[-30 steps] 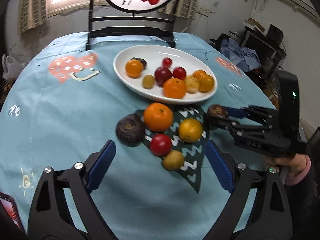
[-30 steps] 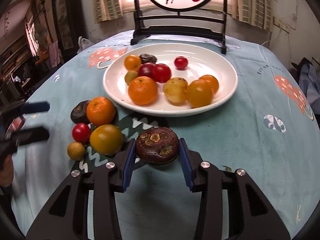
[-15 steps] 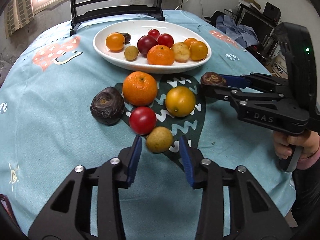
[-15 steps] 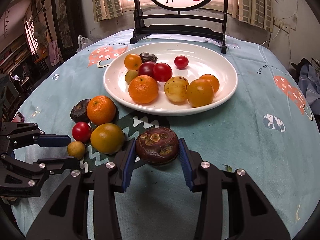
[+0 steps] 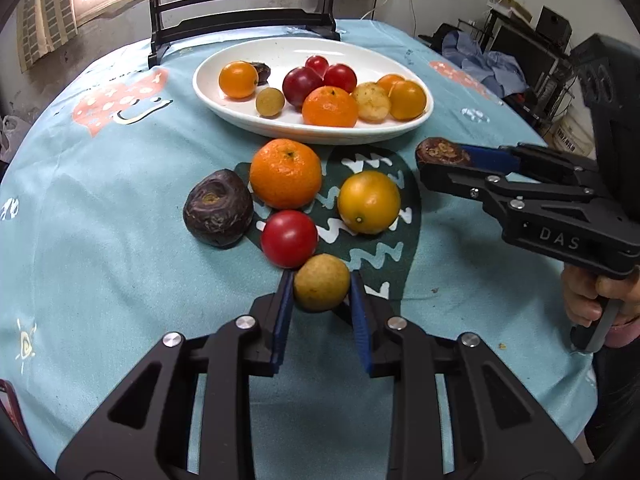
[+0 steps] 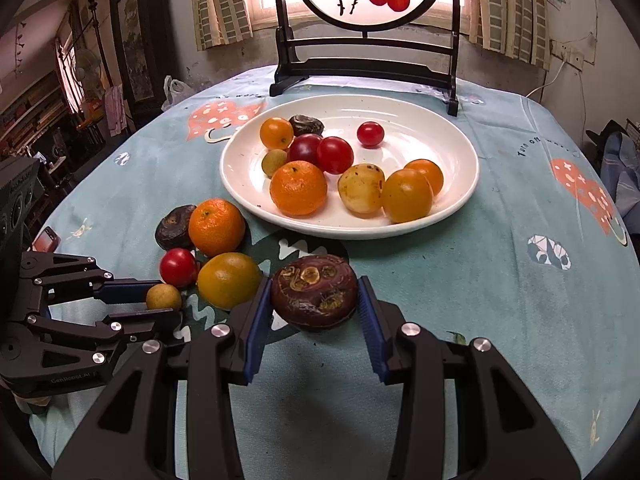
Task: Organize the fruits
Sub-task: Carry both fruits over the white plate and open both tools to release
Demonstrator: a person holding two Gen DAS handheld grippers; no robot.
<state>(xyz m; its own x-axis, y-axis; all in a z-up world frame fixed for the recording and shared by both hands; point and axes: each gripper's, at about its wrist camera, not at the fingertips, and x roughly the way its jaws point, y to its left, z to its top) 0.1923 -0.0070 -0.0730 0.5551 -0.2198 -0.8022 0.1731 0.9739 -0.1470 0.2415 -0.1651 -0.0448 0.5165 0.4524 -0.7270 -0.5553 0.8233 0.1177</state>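
Observation:
A white plate [image 5: 240,114] [image 6: 460,196] holds several fruits. Loose on the blue tablecloth in front of it lie a tangerine [image 5: 285,173] [image 6: 216,227], a yellow-orange fruit [image 5: 368,202] [image 6: 229,279], a red tomato [image 5: 289,238] [image 6: 178,267] and a dark wrinkled fruit [image 5: 218,213] [image 6: 170,232]. My left gripper [image 5: 322,294] [image 6: 160,304] is shut on a small tan fruit [image 5: 322,287] [image 6: 163,297] at table level. My right gripper [image 6: 315,300] [image 5: 442,160] is shut on a dark brown wrinkled fruit [image 6: 315,298] [image 5: 442,151] near the plate's front edge.
A black wooden stand [image 6: 364,68] [image 5: 240,20] with a round painted panel stands behind the plate. A phone [image 6: 46,239] lies at the table's left edge. Furniture and clutter surround the table.
My left gripper moved forward and closed from wide open onto the small tan fruit. My right gripper stayed shut on the dark brown fruit, almost still.

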